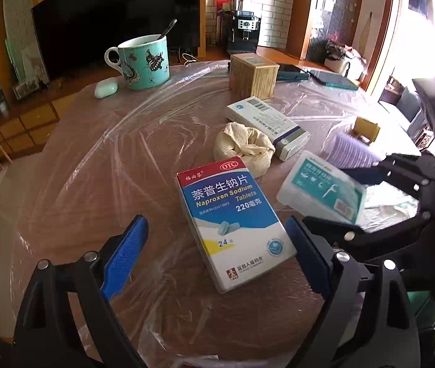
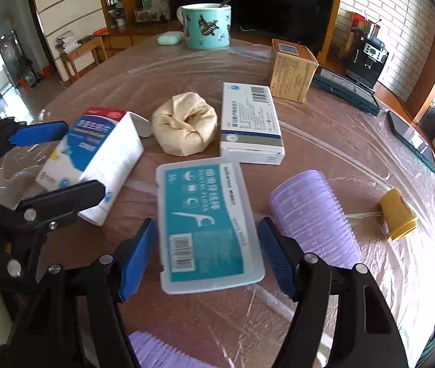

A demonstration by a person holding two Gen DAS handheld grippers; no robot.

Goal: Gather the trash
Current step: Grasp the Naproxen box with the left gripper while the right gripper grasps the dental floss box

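Note:
The blue-and-white Naproxen tablet box (image 1: 229, 224) lies skewed between the wide jaws of my left gripper (image 1: 215, 222). The right pad (image 1: 306, 257) sits against its edge, while the left pad (image 1: 125, 254) stands clear of it. My right gripper (image 2: 206, 224) is shut on a clear dental floss case (image 2: 205, 224) with a teal label, held just above the table; that case (image 1: 321, 188) shows tilted in the left wrist view. A crumpled beige tissue (image 2: 185, 122) rests behind both, next to a white medicine box (image 2: 249, 122).
The round table (image 2: 355, 141) is wrapped in plastic film. A purple hair roller (image 2: 312, 214) lies right of the floss case, a yellow cap (image 2: 398, 213) beyond it. At the back stand a brown carton (image 2: 294, 70), a teal mug (image 2: 206, 26) and an earbud case (image 2: 169, 38).

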